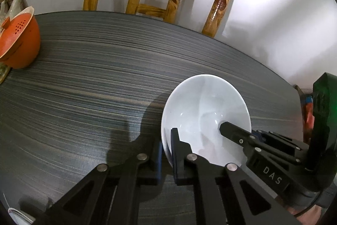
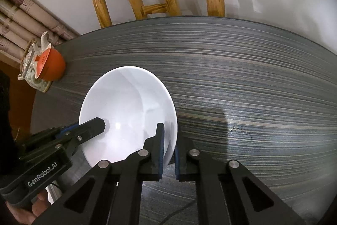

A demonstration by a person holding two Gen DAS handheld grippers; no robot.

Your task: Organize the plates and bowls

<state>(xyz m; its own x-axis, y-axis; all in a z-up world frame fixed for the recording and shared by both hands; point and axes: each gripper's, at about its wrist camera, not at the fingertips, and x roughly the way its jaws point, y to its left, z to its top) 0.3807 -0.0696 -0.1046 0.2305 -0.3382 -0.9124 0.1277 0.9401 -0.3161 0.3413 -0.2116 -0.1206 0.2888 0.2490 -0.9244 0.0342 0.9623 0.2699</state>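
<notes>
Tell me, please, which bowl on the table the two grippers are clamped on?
The white bowl: left gripper and right gripper pinch opposite rims. The orange bowl sits untouched at the far edge.

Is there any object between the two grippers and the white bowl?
Nothing visible. The left gripper and the right gripper each have their jaws shut on opposite sides of the rim of the white ceramic bowl, which sits on the striped grey table.

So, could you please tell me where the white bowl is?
The bowl sits on the table, its rim pinched on opposite sides by both claws.
</notes>
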